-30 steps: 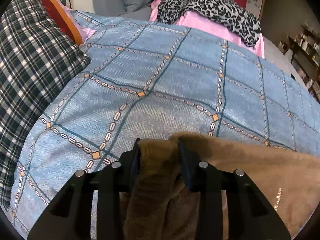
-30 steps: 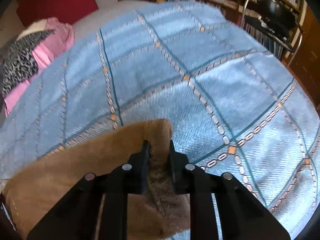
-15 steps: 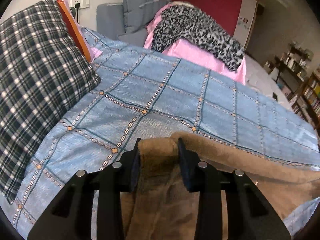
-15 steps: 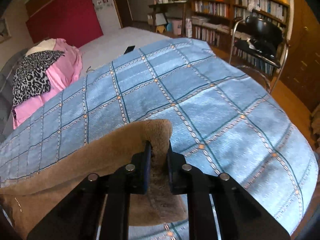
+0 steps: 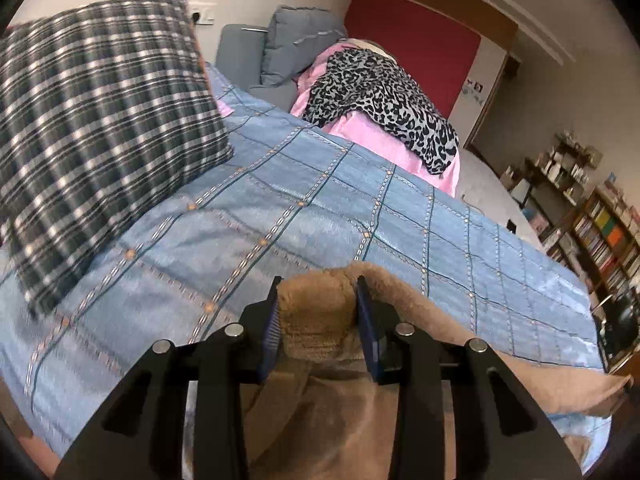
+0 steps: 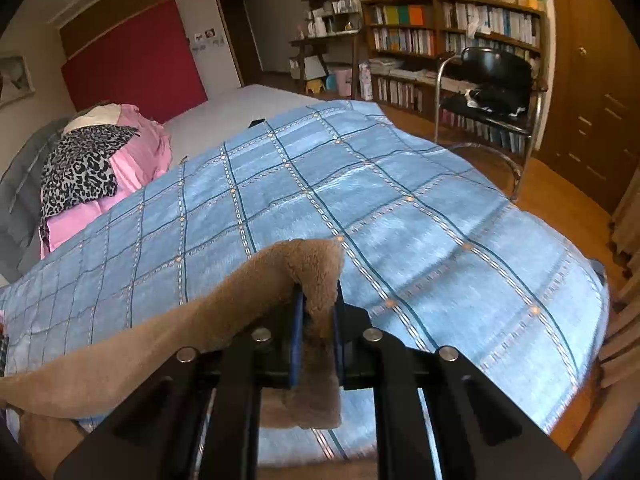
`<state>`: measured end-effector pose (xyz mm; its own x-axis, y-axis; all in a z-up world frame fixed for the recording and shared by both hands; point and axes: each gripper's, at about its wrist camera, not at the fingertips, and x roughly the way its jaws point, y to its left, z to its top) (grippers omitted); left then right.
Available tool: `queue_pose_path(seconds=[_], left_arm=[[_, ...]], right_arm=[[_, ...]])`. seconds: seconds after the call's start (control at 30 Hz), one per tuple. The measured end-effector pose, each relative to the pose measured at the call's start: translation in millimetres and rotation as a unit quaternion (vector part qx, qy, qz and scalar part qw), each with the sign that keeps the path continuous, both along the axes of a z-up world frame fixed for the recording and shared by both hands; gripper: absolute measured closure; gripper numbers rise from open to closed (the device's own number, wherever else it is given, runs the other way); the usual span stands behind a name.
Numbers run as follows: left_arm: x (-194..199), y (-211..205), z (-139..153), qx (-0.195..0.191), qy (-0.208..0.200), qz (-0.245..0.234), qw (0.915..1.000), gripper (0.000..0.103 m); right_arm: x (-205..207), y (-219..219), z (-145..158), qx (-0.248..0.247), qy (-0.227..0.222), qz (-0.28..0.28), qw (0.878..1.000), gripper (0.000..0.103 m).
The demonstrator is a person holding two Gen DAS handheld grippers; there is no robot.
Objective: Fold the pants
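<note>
The brown fleece pants (image 5: 320, 320) hang between my two grippers above the blue checked bedspread (image 5: 320, 208). My left gripper (image 5: 318, 300) is shut on one corner of the pants, the bunched fabric filling its jaws. My right gripper (image 6: 318, 300) is shut on the other corner of the pants (image 6: 316, 268). The edge of the pants stretches taut from one gripper to the other, and the rest drapes down below, partly hidden by the gripper bodies.
A plaid pillow (image 5: 92, 128) lies at the left. A pink pile with a leopard-print cloth (image 5: 380, 96) sits at the back. A black chair (image 6: 492, 92) and bookshelves (image 6: 452, 40) stand beyond the bed's right edge.
Both grippers have risen with the pants, lifting them off the bedspread. The views now take in more of the room, and the bed lies further below.
</note>
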<state>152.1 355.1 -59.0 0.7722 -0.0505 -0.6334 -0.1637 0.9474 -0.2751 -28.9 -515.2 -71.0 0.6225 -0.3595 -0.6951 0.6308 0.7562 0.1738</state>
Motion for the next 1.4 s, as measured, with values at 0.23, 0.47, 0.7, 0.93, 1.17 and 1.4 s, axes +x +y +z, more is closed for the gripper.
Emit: queue_pose_path(seconds=[0.23, 0.47, 0.7, 0.93, 1.17, 1.4], left_arm=[[-59.6, 11.6, -2.5, -0.016, -0.01, 0.005, 0.9998, 0.068], [-113.6, 24.6, -11.7, -0.055, -0.03, 0.013, 0.998, 0.068], [-145.8, 40.3, -50.3, -0.08, -0.003, 0.028, 0.9964, 0.068], [-155.7, 48.8, -87.1, -0.084, 0.039, 0.047, 0.9946, 0.059], [-164.9, 51.9, -85.6, -0.055, 0.053, 0.063, 0.9951, 0.042], [-175.7, 72.7, -67.6, -0.044, 0.047, 0.127, 0.9898, 0.042]], right_arm=[[-73.4, 16.5, -3.3, -0.001, -0.021, -0.017, 1.0, 0.091], [-137.9, 29.2, -35.1, 0.011, -0.016, -0.061, 0.998, 0.092], [-179.4, 33.8, -75.2, 0.055, -0.005, -0.076, 0.996, 0.091], [-196.9, 40.5, -90.2, 0.086, -0.001, -0.059, 0.995, 0.088], [-219.5, 43.5, -95.5, 0.103, 0.011, -0.064, 0.993, 0.068], [-237.9, 43.8, -100.6, 0.114, 0.01, -0.072, 0.991, 0.055]])
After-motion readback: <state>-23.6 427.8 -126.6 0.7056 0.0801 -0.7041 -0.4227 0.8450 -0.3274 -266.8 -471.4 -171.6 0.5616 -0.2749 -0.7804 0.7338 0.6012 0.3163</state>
